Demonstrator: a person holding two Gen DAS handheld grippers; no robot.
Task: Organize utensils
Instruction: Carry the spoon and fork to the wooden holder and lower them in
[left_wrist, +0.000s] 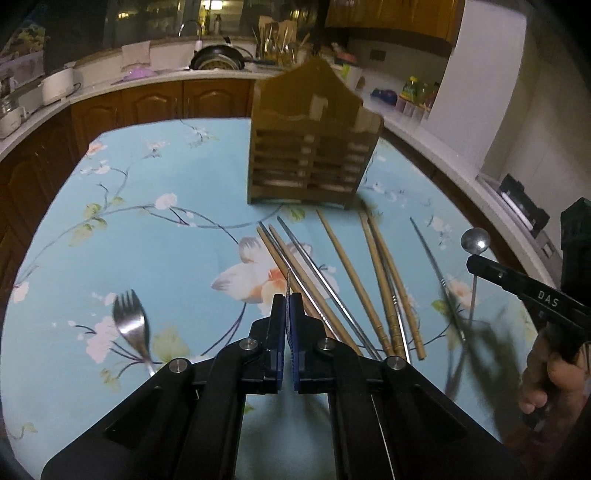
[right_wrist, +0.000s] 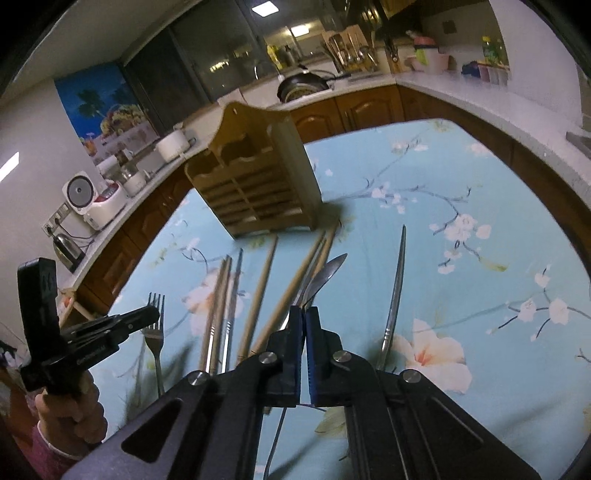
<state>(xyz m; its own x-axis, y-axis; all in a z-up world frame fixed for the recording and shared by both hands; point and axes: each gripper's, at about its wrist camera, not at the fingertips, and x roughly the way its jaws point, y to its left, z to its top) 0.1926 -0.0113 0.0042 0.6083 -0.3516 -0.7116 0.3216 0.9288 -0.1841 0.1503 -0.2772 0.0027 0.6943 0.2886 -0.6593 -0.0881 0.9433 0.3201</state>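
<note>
**Both grippers clamped on cutlery above the flowered cloth**

The left gripper (left_wrist: 287, 301) has its blue pads closed tight on a fork (right_wrist: 155, 321), seen edge-on in its own view as a thin serrated sliver; from the right wrist the tines show clearly beyond the jaws. A blurred fork shape at the left of the left view is hard to read, perhaps a shadow or reflection. The right gripper (right_wrist: 305, 314) is likewise pinched shut on a spoon (left_wrist: 475, 240), whose bowl stands past the tips and whose handle runs down out of sight beneath the gripper body. Only part of each holding hand shows. Wooden chopsticks (left_wrist: 354, 277) and metal chopsticks (left_wrist: 314, 266) lie fanned on the tablecloth (left_wrist: 147, 229), their near ends hidden by the grippers. The slatted wooden utensil holder (left_wrist: 310, 147) stands upright just behind them; its contents are blurred.
</note>
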